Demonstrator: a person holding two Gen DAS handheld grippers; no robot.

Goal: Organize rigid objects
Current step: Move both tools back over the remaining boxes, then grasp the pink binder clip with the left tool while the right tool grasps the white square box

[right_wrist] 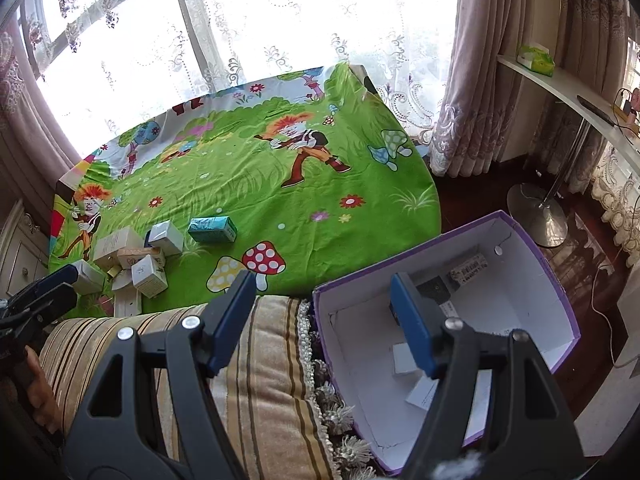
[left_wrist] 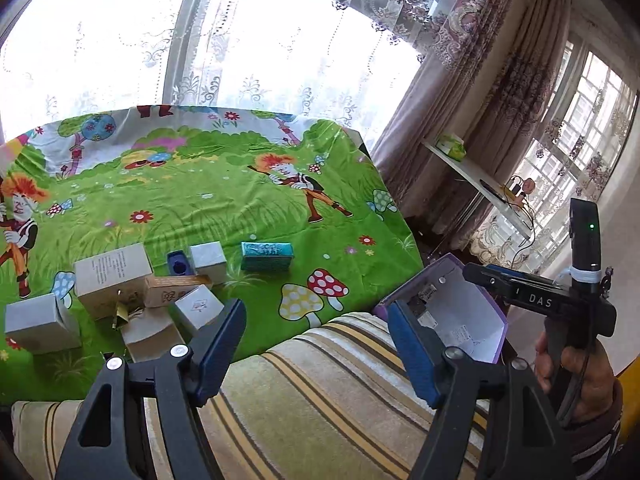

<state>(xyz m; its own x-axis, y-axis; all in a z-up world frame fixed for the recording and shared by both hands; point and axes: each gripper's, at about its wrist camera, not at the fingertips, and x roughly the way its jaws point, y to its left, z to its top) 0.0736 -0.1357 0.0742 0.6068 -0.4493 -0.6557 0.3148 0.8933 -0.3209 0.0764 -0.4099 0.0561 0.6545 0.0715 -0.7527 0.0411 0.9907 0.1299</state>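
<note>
Left gripper and right gripper: jaws apart, empty. White-lined purple cardboard box, right; its small contents indistinct, partly hidden behind a finger.

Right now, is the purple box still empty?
No, the purple box already holds a few small cartons on its white floor.
</note>
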